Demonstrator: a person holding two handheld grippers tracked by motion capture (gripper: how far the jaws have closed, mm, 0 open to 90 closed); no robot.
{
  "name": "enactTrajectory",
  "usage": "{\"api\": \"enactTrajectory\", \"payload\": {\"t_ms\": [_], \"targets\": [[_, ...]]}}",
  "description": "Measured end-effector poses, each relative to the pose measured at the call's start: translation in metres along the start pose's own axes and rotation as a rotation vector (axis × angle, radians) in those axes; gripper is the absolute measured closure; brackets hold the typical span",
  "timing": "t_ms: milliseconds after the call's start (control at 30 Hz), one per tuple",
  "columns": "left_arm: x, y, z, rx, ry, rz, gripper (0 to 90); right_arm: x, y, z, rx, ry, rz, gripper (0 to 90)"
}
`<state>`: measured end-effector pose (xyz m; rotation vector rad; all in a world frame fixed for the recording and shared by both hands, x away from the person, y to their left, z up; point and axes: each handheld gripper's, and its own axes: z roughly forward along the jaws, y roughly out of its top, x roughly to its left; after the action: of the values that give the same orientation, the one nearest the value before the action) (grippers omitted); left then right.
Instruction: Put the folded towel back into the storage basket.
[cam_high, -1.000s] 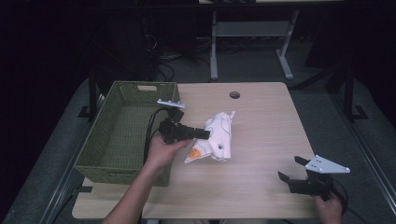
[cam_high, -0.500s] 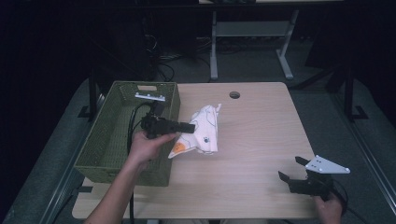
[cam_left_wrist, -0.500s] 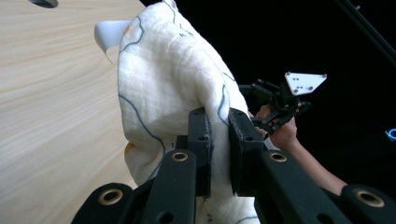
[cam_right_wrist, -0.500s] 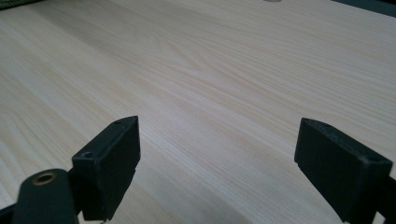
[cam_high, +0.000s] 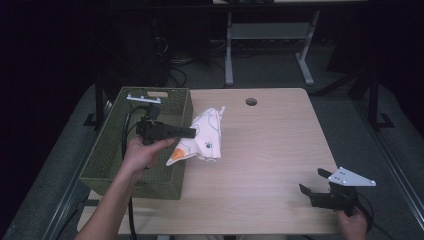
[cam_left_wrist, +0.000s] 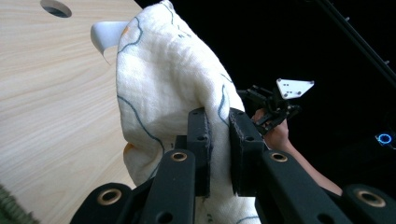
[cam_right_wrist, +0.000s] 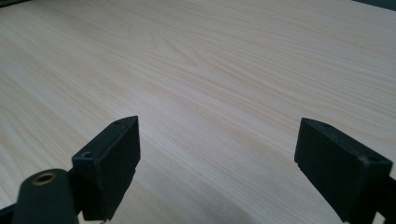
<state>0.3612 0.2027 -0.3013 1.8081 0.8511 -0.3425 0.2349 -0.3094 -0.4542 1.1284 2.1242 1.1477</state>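
A white cloth (cam_high: 205, 137) with dark line print and an orange patch hangs lifted off the table, right beside the green basket (cam_high: 107, 150). My left gripper (cam_high: 192, 132) is shut on a fold of the cloth (cam_left_wrist: 163, 93), its jaws pinching the fabric between them. The left gripper (cam_left_wrist: 218, 140) is held sideways over the basket's right rim. Near the table's front right corner my right gripper (cam_high: 312, 186) stands open, low over bare wood. In the right gripper view the right gripper (cam_right_wrist: 217, 158) has its jaws wide apart with nothing between them.
The wooden table (cam_high: 280, 150) has a round cable hole (cam_high: 251, 101) at the back middle. The basket takes up the table's left side. A grey desk frame (cam_high: 265, 35) and dark floor lie beyond the far edge.
My left gripper has carried the cloth leftward, from the table's middle to the basket's right rim. The right gripper has stayed where it was.
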Motion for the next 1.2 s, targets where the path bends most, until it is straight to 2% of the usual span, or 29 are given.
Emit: {"api": "enactTrajectory", "payload": {"t_ms": [233, 667, 967, 1100, 1200], "targets": [[0.004, 0.003, -0.017, -0.006, 0.004, -0.003, 81.3, 0.0, 0.001, 0.0, -0.002, -0.014, 0.0, 13.7], [0.014, 0.0, -0.05, -0.033, 0.017, -0.018, 81.3, 0.001, 0.001, 0.003, 0.009, -0.021, 0.0, 13.7], [0.025, -0.005, -0.076, -0.056, 0.06, -0.024, 81.2, -0.001, 0.001, 0.002, 0.004, -0.03, 0.005, 13.7], [0.032, -0.009, -0.084, -0.049, 0.08, -0.02, 81.2, 0.0, 0.002, 0.001, -0.01, -0.02, 0.02, 13.7], [0.037, -0.012, -0.089, -0.054, 0.093, -0.031, 81.2, 0.001, 0.003, 0.001, -0.017, -0.01, 0.024, 13.7]]}}
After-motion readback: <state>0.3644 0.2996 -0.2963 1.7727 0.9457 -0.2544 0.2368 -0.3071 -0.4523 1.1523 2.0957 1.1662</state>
